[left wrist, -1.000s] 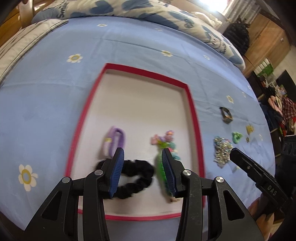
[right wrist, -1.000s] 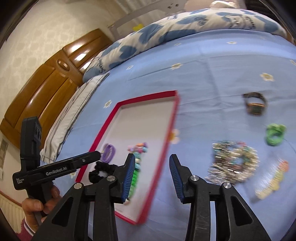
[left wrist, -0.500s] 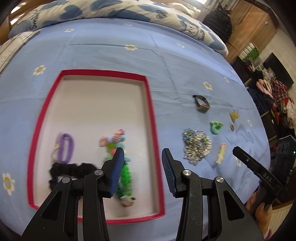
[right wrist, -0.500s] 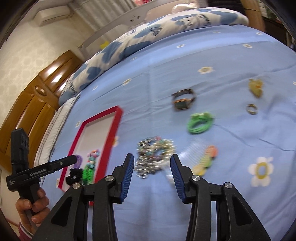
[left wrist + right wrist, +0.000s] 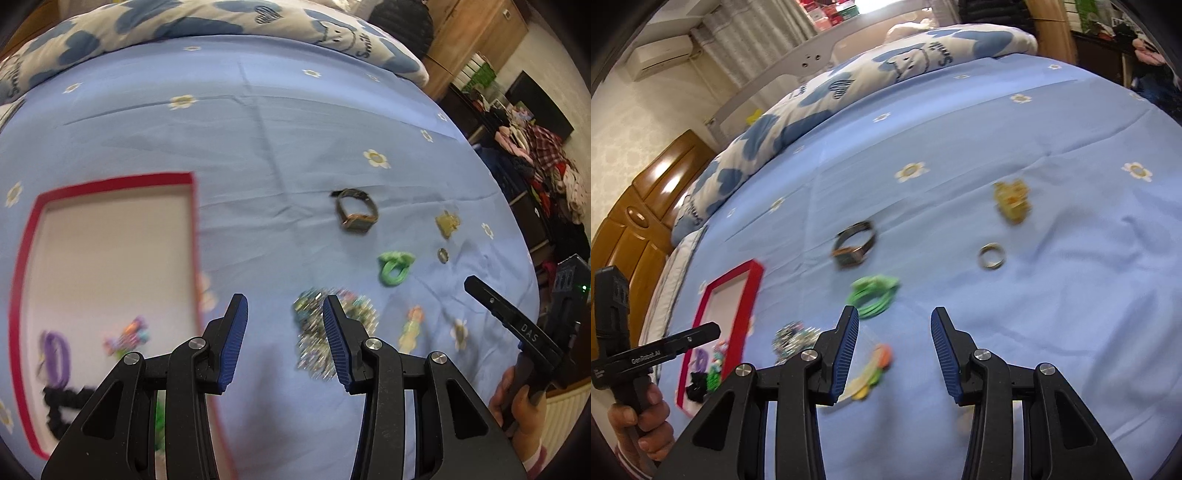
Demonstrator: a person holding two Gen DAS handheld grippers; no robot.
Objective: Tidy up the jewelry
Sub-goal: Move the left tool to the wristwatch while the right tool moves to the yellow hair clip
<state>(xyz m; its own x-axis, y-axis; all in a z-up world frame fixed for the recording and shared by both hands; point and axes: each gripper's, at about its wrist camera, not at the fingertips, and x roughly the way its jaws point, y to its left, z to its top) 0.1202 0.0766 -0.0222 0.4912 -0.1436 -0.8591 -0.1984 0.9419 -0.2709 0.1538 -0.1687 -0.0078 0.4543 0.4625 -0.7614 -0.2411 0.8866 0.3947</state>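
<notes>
A red-rimmed tray (image 5: 194,236) lies on the blue bedsheet at the left and holds a purple band (image 5: 55,354), a black scrunchie (image 5: 62,402) and a coloured bead piece (image 5: 127,336). Loose on the sheet lie a watch (image 5: 356,212), a green hair tie (image 5: 393,266), a beaded bracelet (image 5: 314,332), a hair clip (image 5: 410,328), a ring (image 5: 991,255) and a gold brooch (image 5: 1012,199). My left gripper (image 5: 282,336) is open and empty, just left of the bracelet. My right gripper (image 5: 894,350) is open and empty above the sheet, near the hair clip (image 5: 871,373).
A blue-and-white patterned duvet (image 5: 177,22) lies along the far edge of the bed. Wooden wardrobes (image 5: 639,221) stand at the left. Clothes and furniture (image 5: 535,158) crowd the right side beyond the bed edge.
Both grippers have swung to the right, away from the tray and over the loose jewellery. Both stay open and empty.
</notes>
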